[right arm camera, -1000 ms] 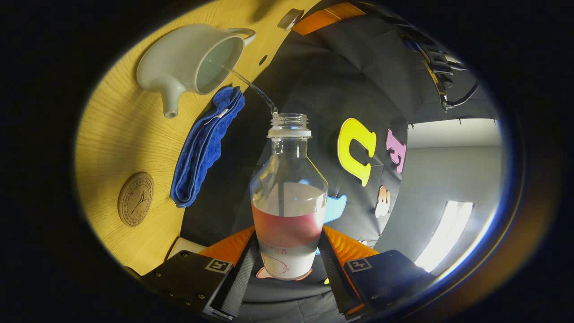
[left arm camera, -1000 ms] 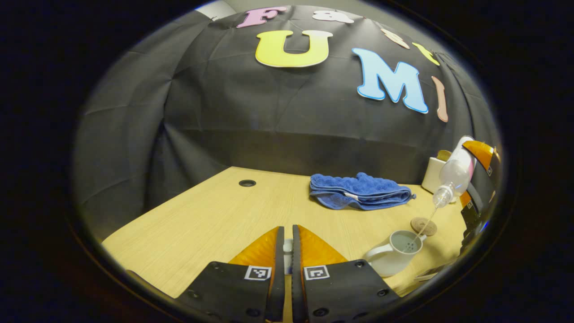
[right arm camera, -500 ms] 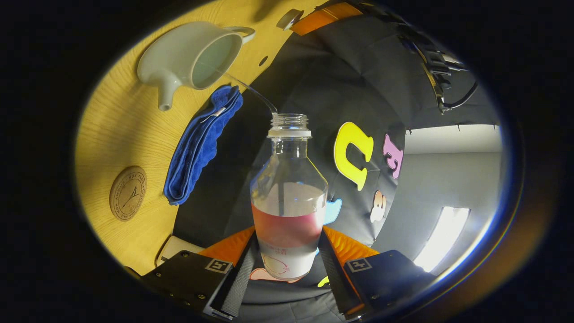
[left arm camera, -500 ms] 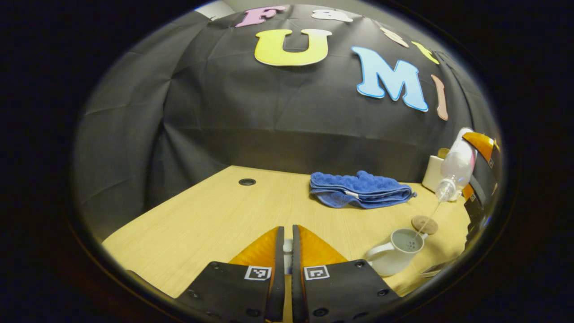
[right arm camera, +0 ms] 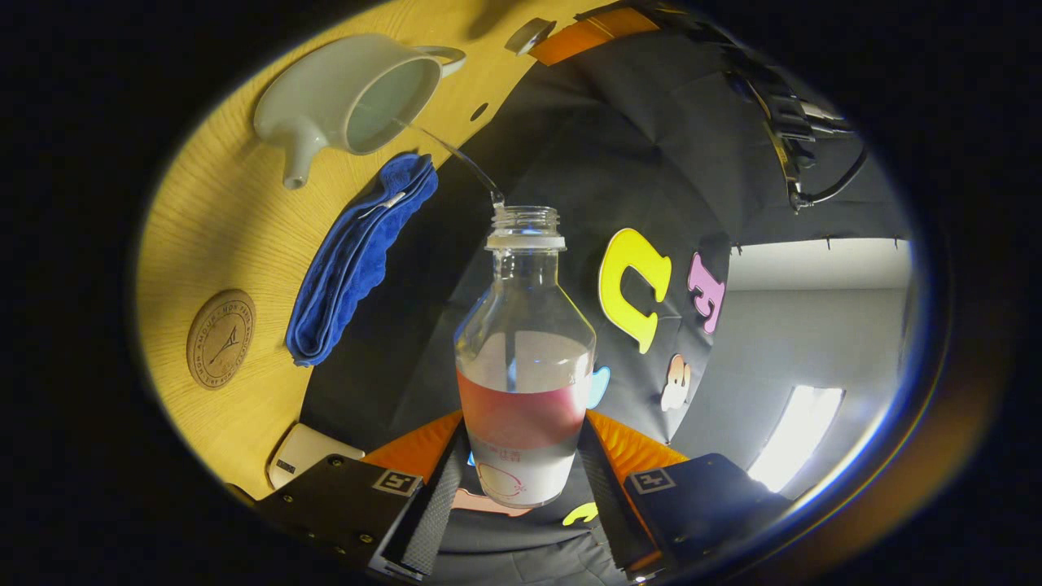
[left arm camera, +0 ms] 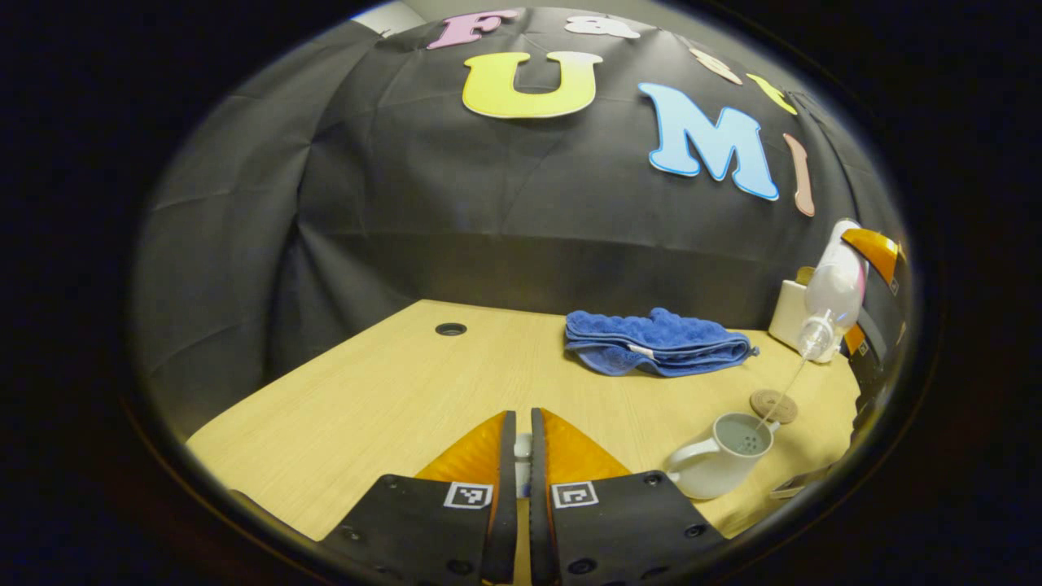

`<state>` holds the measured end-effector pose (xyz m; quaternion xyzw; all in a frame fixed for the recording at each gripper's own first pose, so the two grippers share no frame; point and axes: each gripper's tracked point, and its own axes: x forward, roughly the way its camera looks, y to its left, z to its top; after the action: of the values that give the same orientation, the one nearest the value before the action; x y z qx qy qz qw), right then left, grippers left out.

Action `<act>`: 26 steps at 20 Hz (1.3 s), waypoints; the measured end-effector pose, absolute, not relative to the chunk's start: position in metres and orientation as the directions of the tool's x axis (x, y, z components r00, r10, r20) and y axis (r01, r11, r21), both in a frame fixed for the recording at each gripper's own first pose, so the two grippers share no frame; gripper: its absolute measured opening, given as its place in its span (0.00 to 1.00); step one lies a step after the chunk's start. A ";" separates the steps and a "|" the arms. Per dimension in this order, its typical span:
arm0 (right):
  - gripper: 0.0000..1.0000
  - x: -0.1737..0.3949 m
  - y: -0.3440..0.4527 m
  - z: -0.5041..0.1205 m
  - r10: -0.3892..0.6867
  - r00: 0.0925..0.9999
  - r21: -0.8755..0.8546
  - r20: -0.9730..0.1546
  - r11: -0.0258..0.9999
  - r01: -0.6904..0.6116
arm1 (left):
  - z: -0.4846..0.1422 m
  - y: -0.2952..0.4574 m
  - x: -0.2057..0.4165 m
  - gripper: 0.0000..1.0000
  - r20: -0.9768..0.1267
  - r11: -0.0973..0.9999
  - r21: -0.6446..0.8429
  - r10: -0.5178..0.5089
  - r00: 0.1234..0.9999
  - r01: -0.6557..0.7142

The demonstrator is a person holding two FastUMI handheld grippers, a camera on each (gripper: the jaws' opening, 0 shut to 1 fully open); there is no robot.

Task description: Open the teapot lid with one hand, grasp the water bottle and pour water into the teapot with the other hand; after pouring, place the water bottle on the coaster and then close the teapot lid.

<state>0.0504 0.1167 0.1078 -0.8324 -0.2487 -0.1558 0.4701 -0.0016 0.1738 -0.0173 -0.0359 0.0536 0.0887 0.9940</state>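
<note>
The white teapot [left arm camera: 720, 456] stands open on the wooden table [left arm camera: 391, 391], right of my left gripper [left arm camera: 522, 415]. That gripper is shut on the small white teapot lid [left arm camera: 522, 452], low over the table. At the far right, the clear water bottle [left arm camera: 832, 286] tilts neck-down, and a thin stream of water runs from it into the teapot. In the right gripper view, my right gripper [right arm camera: 525, 423] is shut on the bottle [right arm camera: 525, 350] at its pink label. The teapot [right arm camera: 358, 98], the lid [right arm camera: 527, 34] and the round cork coaster [right arm camera: 220, 339] lie beyond. The coaster [left arm camera: 773, 405] is bare, just behind the teapot.
A folded blue towel [left arm camera: 655, 342] lies at the back of the table near the wall. A white box [left arm camera: 788, 313] stands at the back right corner. A cable hole [left arm camera: 450, 329] sits in the table at the back left.
The bottle and my right gripper have risen a little and drawn back to the right, and the stream still runs into the teapot. My left gripper has stayed put with the lid.
</note>
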 end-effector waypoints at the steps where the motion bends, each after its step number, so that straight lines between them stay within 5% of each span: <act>1: 0.77 0.050 0.117 0.110 0.270 0.826 -0.700 0.495 -0.439 0.563 | -0.017 0.173 -0.002 0.12 -0.114 0.982 -0.062 0.171 0.979 -0.179; 26: 0.77 0.048 0.141 0.109 0.377 0.804 -0.622 0.459 -0.510 0.594 | -0.017 0.170 -0.001 0.13 -0.111 0.983 -0.076 0.158 0.981 -0.167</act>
<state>0.0475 0.1406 0.1093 -0.8587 -0.2827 -0.1335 0.4060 -0.0012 0.1704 -0.0168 -0.0425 0.0523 0.0815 0.9944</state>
